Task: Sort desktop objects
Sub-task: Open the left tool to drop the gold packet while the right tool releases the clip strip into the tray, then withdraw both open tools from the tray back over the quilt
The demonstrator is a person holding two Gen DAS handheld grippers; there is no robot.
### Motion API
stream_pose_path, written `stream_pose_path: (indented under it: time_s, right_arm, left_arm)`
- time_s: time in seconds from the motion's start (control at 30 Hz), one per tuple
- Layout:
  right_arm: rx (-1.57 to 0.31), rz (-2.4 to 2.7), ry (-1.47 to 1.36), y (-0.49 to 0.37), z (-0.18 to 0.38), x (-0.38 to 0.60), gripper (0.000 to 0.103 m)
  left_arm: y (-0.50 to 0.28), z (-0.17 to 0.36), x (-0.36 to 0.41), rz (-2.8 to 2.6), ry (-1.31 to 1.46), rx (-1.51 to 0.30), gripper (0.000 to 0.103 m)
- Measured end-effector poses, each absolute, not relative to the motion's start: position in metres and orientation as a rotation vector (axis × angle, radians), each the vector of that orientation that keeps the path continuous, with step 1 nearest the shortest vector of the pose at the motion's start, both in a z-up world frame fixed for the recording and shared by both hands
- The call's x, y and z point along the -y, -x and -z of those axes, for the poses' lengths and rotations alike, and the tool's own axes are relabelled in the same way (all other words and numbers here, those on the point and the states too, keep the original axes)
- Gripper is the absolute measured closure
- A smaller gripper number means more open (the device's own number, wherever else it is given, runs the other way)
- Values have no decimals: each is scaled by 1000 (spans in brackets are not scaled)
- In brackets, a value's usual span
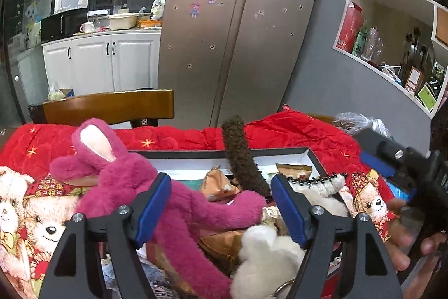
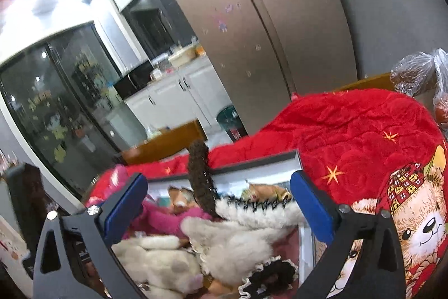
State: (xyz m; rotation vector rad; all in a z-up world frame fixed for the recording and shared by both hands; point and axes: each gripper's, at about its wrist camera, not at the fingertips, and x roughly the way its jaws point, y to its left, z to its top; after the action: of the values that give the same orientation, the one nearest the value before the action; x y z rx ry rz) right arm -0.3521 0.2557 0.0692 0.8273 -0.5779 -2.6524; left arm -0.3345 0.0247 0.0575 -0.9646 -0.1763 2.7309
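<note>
A black-rimmed white box (image 1: pixel 196 153) on the red quilt holds plush toys and paper packets. A pink plush rabbit (image 1: pixel 117 167) lies half over the box's left rim, its body and limbs running between the fingers of my left gripper (image 1: pixel 221 203), which stands open with its pads off the plush. A white plush (image 1: pixel 266 257) lies below the right finger. A brown fuzzy tail (image 1: pixel 240 156) sticks up from the box. My right gripper (image 2: pixel 221 201) hangs wide open above the white furry plush (image 2: pixel 224 237) with nothing pinched. The pink plush (image 2: pixel 168 217) lies to its left.
A red quilt (image 1: pixel 294 131) printed with bears covers the table. A wooden chair back (image 1: pixel 109 105) stands behind it, with a steel fridge (image 1: pixel 238 32) beyond. A plastic bag (image 2: pixel 414 72) sits at the table's far right. A hand (image 1: pixel 403 237) holds the other gripper at right.
</note>
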Motion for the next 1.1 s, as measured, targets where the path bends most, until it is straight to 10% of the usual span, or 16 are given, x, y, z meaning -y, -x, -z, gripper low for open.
stream_pose_path:
  time_s: [0.93, 1.1]
  right_arm:
    - [406, 2633, -389, 257, -155, -226, 0]
    - [245, 2699, -397, 195, -186, -215, 0]
  left_arm:
    - [255, -162, -9, -2920, 558, -55, 22]
    - [192, -195, 13, -2919, 369, -38, 7]
